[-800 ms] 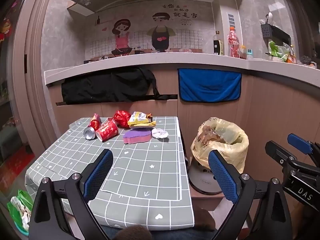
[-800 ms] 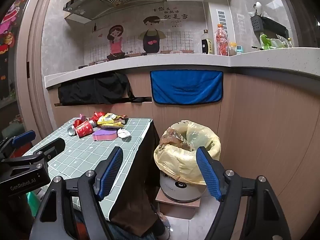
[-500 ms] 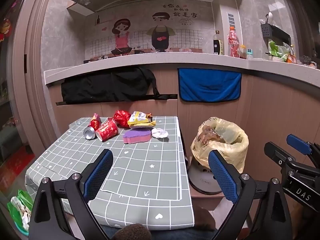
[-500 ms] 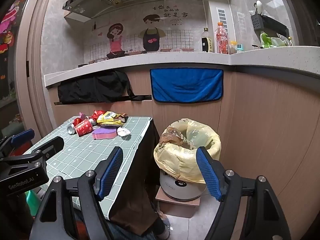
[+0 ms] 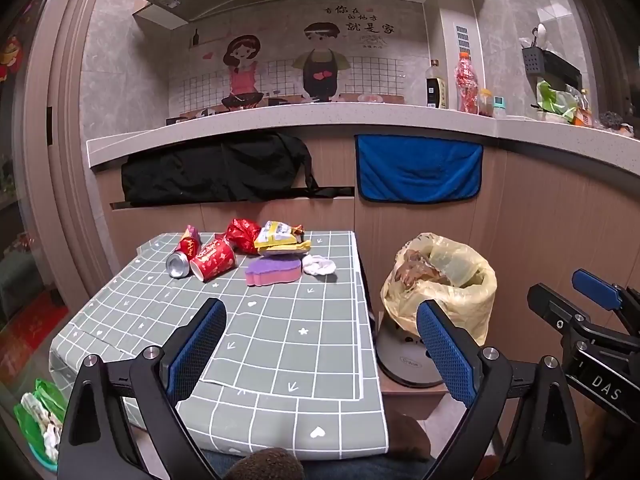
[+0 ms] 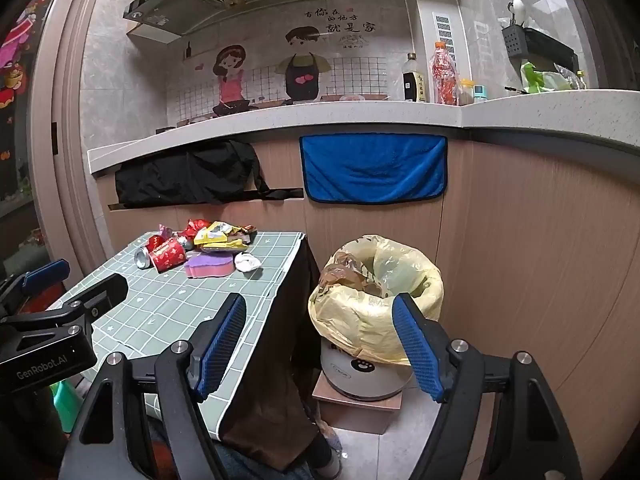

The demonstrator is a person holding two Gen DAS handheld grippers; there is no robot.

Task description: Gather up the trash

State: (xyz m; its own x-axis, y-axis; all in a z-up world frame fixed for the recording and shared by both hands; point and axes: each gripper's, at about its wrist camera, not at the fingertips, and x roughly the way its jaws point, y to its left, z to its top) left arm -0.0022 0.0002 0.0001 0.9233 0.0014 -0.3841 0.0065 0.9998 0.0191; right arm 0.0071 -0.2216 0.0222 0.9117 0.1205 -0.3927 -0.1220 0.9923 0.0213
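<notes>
A kitchen counter with a blue towel [image 5: 418,168] backs the left wrist view, where a grid-patterned worktop [image 5: 280,340] carries the trash at its far end: a can [image 5: 179,262], a red cup [image 5: 213,259], wrappers [image 5: 280,236], a purple sponge [image 5: 273,272] and a white wad [image 5: 319,266], well ahead of the left claw [image 5: 318,346], which is spread and empty. In the right wrist view the right claw [image 6: 320,346] is likewise spread and empty, near the yellow-lined bin [image 6: 376,276] beside the worktop. All pieces are judged light; the sponge and wad are soft and best pinched mid-body, the cup across its crushable wall.
</notes>
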